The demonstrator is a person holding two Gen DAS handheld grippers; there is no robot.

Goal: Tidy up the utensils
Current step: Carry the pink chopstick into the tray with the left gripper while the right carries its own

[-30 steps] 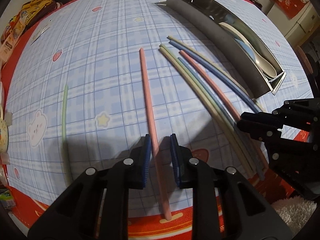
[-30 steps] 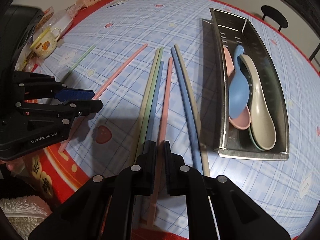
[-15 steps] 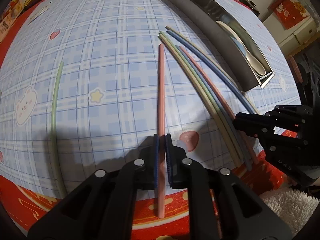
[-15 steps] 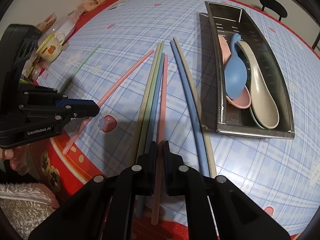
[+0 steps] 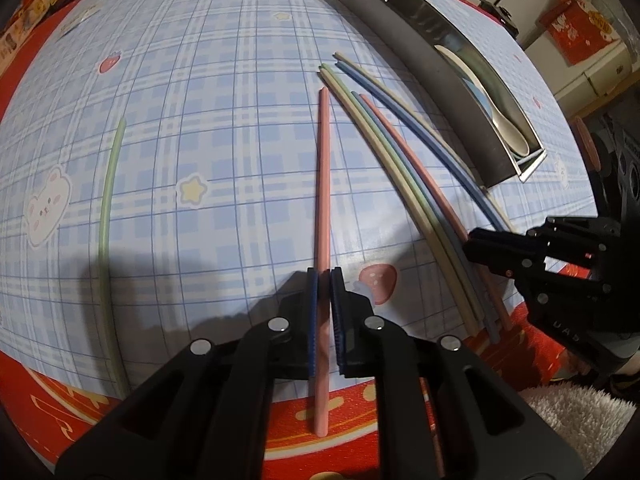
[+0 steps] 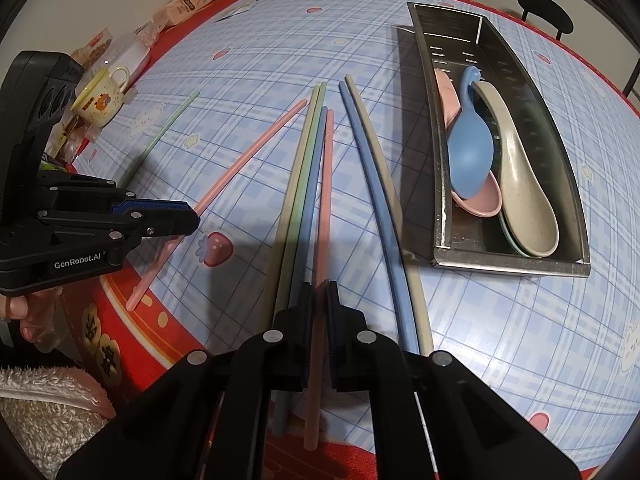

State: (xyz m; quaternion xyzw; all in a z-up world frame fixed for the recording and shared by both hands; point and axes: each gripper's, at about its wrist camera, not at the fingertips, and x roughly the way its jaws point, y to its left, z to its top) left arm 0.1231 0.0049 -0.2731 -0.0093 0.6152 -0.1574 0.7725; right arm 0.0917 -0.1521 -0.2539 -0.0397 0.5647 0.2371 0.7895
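Left gripper (image 5: 324,276) pinches the stray pink chopstick (image 5: 323,184); right gripper (image 6: 319,292) pinches its pink mate (image 6: 325,200) in the bundle. Lift both level, gripping firmly (thin sticks pivot easily), then pair them; chopsticks counted: eight, two pink, two green, two blue, two beige; beyond, the steel tray (image 6: 516,268) holds four spoons (image 6: 470,152)

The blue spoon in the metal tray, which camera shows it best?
The right wrist view. It looks down into the metal tray, so the blue spoon shows whole, lying on a pink spoon beside a beige spoon. The left wrist view sees the tray side-on; its wall hides all but a blue sliver.
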